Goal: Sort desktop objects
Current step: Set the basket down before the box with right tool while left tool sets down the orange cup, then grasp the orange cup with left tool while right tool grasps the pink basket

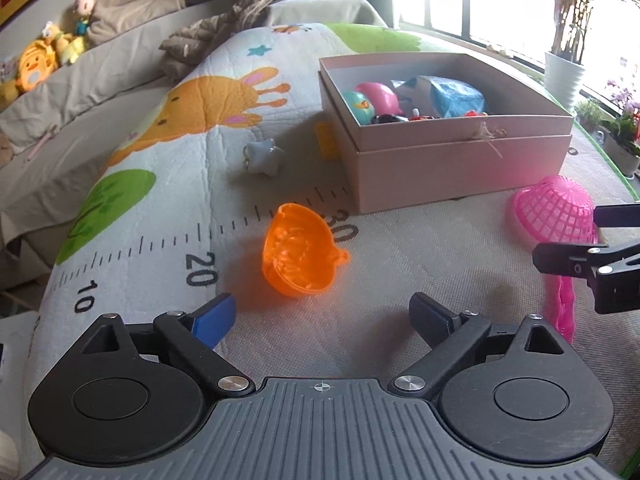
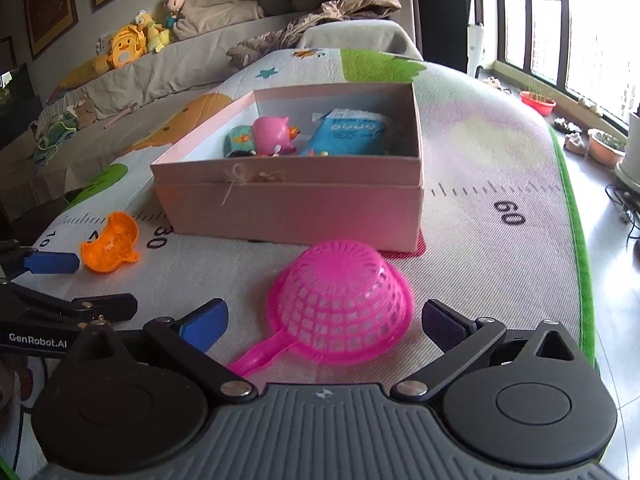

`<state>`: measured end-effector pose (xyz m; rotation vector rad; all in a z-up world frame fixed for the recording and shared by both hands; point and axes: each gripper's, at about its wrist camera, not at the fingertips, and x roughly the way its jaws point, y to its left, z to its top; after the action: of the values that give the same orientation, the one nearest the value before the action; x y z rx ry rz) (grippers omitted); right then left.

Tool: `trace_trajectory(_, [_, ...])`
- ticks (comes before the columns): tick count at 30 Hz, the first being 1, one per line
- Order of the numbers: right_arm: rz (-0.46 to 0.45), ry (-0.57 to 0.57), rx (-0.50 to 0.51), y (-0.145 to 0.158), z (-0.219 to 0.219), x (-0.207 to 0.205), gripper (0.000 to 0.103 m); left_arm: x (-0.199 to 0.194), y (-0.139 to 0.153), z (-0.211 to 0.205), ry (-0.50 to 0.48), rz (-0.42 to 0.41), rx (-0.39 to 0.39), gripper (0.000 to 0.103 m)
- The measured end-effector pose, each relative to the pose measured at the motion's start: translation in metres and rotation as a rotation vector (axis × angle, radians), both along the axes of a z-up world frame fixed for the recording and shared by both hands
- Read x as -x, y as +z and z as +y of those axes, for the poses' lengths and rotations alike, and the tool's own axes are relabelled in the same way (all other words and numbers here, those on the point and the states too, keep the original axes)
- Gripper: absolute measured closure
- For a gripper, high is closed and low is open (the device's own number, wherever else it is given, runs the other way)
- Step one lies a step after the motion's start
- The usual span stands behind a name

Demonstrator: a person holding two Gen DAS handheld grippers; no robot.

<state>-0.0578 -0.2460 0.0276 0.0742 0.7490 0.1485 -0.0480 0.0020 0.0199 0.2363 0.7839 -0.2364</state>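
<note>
Orange cup (image 1: 300, 254) lies on its side on the mat just ahead of the left gripper (image 1: 320, 320), jaws wide and empty; right gripper (image 2: 324, 320), also wide and empty, faces the pink strainer (image 2: 344, 300).

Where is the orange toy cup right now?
In the left wrist view the orange toy cup lies on its side on the play mat, ahead of the open left gripper, near the pink box.
</note>
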Motion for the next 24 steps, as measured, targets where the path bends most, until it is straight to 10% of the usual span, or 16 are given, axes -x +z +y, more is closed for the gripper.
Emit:
trace_trajectory(15, [-0.04, 0.321, 0.171, 0.003, 0.062, 0.017, 0.011, 0.007, 0.001, 0.019, 0.026, 0.002, 0.019, 0.003])
trace_trajectory(24, [-0.037, 0.231, 0.193, 0.003, 0.03, 0.021, 0.006, 0.002, 0.002, 0.002, -0.029, -0.119, -0.035, 0.003])
